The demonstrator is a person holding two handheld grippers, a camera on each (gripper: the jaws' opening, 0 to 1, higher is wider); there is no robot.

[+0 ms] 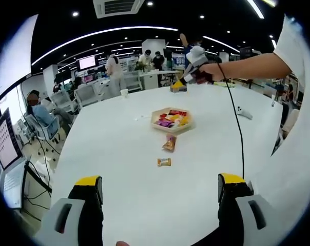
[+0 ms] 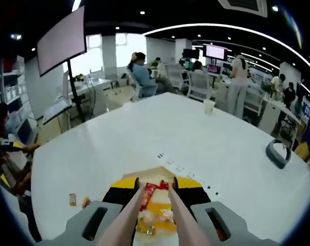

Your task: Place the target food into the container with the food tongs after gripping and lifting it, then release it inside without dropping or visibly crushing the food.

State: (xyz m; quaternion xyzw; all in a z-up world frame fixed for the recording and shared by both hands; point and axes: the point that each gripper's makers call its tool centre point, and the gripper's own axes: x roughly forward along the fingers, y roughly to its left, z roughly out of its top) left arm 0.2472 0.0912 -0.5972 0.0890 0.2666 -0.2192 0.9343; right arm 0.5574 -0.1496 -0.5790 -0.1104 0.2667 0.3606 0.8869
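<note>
Two grippers are at work over a white table (image 1: 119, 169). In the left gripper view, the left gripper (image 1: 160, 192) hovers low with its yellow-tipped jaws spread wide and nothing between them. Ahead of it lie two loose wrapped snacks: a small orange packet (image 1: 164, 162) nearest, and a longer packet (image 1: 169, 143) just beyond, close to the rim of the shallow tray (image 1: 171, 127) that holds more coloured wrappers.

The right gripper (image 2: 156, 197) sits above that tray, its jaws pressed onto a pair of pale food tongs (image 2: 154, 215), whose arms run forward between them. The tong tips appear to flank a red wrapped piece (image 2: 147, 193) in the tray (image 2: 144, 177), though whether they truly pinch it is hard to tell from this angle.

Judging from this, the grip is being set. Squeeze only until the wrapper stops slipping, catch it across its middle, not a loose end, and lift straight up slowly so the neighbouring packets stay undisturbed.
</note>
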